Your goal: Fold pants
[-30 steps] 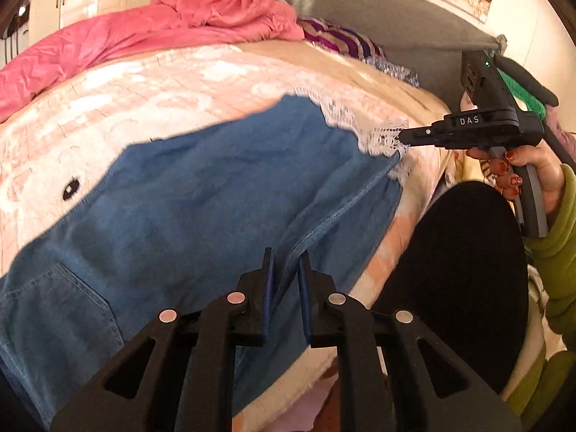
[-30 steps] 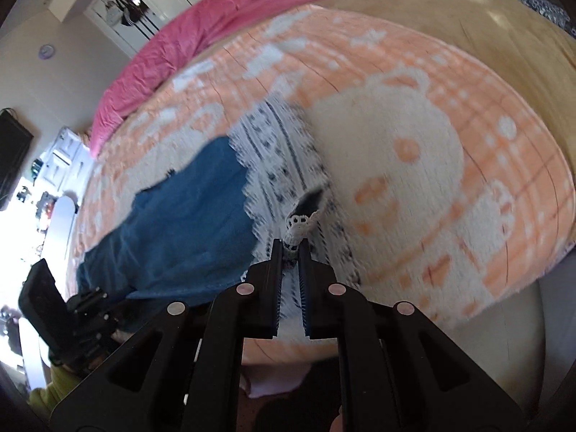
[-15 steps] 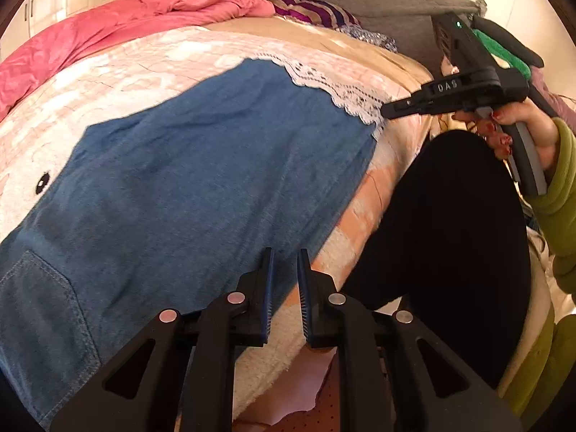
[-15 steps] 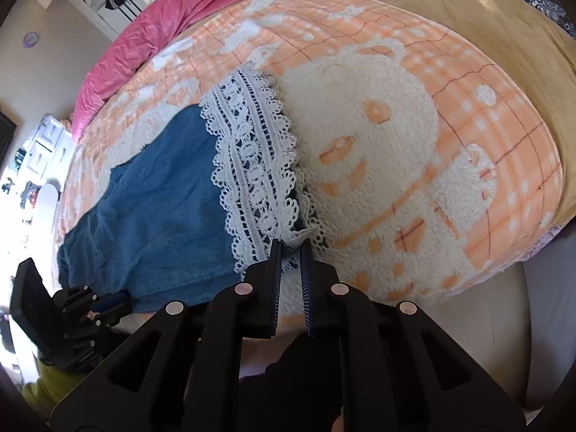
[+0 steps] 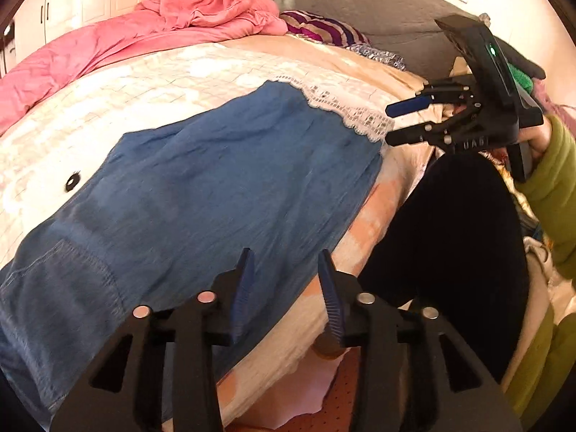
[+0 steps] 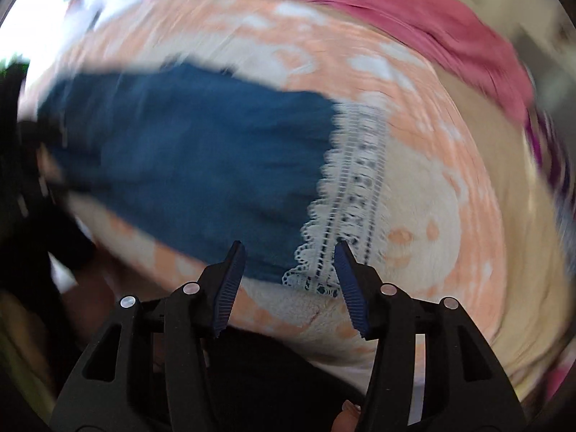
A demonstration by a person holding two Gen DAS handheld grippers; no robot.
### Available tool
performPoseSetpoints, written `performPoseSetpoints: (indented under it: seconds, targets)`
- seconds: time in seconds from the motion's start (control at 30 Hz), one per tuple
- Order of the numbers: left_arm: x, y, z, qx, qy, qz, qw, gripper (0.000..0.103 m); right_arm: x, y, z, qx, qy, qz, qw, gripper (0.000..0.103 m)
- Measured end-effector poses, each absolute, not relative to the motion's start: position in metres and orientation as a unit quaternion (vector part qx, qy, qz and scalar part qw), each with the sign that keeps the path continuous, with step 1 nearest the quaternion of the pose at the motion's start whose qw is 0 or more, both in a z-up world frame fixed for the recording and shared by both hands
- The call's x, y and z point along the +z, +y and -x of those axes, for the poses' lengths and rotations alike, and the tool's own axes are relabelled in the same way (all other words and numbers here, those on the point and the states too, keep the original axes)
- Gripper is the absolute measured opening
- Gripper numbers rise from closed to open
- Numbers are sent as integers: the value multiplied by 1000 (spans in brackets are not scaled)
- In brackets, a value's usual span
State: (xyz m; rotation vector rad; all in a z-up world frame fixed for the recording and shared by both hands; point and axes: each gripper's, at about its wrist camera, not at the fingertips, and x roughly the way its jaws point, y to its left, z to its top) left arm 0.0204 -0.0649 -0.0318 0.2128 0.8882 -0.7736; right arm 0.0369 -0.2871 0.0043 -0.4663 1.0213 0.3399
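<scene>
Left wrist view: pants [image 5: 216, 187] lie flat, both claws just parted, empty.
Their length runs from left gripper [image 5: 286, 288] toward right gripper [image 5: 390, 124] at the lace hem [image 5: 345, 108].

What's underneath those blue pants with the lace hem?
The blue pants lie flat on an orange-and-white fleece blanket that shows all around them. Anything directly beneath the denim is covered, so the pictures cannot tell.

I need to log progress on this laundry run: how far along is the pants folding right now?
Done: the blue pants lie spread flat, apparently doubled, on the blanket, lace hem straight. In hand: nothing; the left claw and right claw have just been opening and both stand open, with no cloth pinched. Left: no crosswise fold shows yet, so the pants stay full length.
</scene>
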Motion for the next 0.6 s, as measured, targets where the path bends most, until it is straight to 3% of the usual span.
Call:
performPoseSetpoints:
  seconds: [0.1,0.17,0.3,0.37,0.4,0.47,0.6]
  targets:
    - [-36,-70,-19,-360,419,-114,826,36,-8,-270,-38,180,485,283,808,41]
    - [-39,-77,-18,-358,419,-129,824,36,-14,-260,-40,198,488,302,794,31]
    - [-52,-87,-20,-334,429,-160,824,36,-32,-245,-42,214,487,354,769,24]
    - [-55,-88,-23,-331,430,-158,825,35,-38,-245,-46,217,496,358,760,5]
    - [-55,-87,-24,-331,431,-154,825,34,-37,-248,-47,223,501,346,761,3]
    - [-53,-79,-29,-332,438,-130,825,10,-29,-257,-47,236,507,322,764,1]
    - [-47,-69,-29,-363,451,-102,809,6,-15,-271,-40,265,502,295,768,1]
